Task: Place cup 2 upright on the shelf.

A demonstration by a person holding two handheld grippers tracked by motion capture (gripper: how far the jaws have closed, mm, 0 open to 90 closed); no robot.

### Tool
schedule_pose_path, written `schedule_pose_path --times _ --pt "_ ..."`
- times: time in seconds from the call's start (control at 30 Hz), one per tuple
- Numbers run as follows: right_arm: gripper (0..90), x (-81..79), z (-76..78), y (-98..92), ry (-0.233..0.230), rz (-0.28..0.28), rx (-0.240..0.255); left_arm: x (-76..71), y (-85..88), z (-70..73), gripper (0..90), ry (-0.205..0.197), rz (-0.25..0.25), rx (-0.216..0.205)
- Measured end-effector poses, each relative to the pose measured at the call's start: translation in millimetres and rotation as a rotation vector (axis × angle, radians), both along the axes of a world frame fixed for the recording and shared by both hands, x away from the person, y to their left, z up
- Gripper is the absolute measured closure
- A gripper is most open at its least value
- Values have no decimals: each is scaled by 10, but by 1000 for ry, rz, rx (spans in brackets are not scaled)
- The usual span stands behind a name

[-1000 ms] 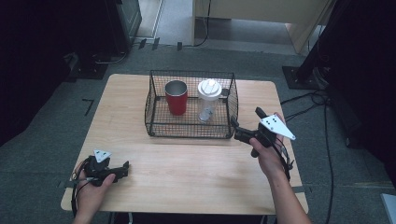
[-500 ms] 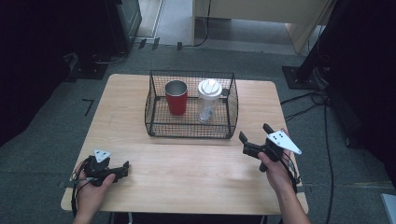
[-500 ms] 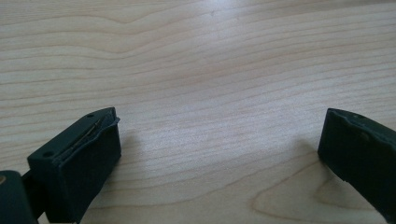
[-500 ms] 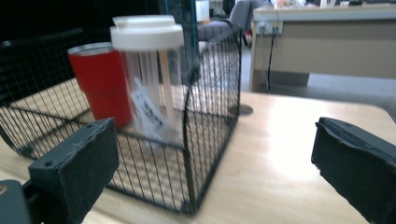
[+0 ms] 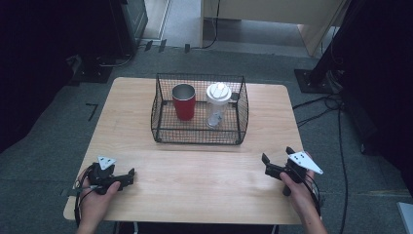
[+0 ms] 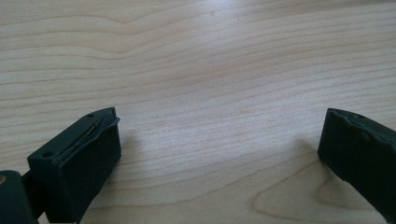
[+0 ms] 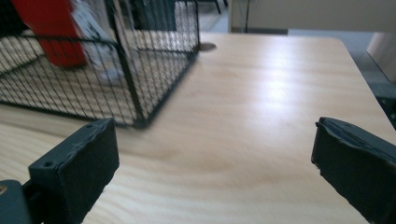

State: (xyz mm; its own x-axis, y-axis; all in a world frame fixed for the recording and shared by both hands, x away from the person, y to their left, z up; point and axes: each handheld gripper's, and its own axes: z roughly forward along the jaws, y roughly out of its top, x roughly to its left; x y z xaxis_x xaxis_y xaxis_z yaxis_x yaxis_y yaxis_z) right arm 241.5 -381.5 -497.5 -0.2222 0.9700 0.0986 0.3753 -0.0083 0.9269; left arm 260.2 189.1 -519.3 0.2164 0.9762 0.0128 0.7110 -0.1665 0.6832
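Now the right gripper (image 5: 275, 166) has drawn back from the black wire mesh basket (image 5: 199, 132) toward the table's near edge, jaws spread wide and empty. Ahead to its left, the basket holds a red metal tumbler (image 5: 184, 101) beside a clear white-lidded cup (image 5: 217, 104). The left gripper (image 5: 122, 176), also wide open, rests over smooth pale wood-grain table (image 6: 196, 70).

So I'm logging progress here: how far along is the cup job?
Looks done: red cup and lidded clear cup stand upright inside the wire basket. In hand: nothing; left gripper and right gripper are open near the table's front edge. Nothing visibly left.
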Motion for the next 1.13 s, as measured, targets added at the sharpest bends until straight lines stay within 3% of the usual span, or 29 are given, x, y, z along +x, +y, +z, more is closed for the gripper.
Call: schedule_pose_path --times 0.17,0.43,0.53,0.7,0.87,1.13 --pt "8 -59 -109 -120 73 -37 -30 0 0 -1 0 -1 0 0" --pt "5 -74 -246 -252 243 -92 -93 0 0 -1 0 -1 0 0" --pt "5 -85 -254 -291 274 -109 -102 0 0 -1 0 -1 0 0" --pt "0 -94 -286 -325 365 -116 -153 0 0 -1 0 -1 0 0" --pt "0 -114 -295 -347 390 -116 -134 0 0 -1 0 -1 0 0" --pt "0 -125 -295 -346 391 -100 -136 0 0 0 0 0 0 -1"
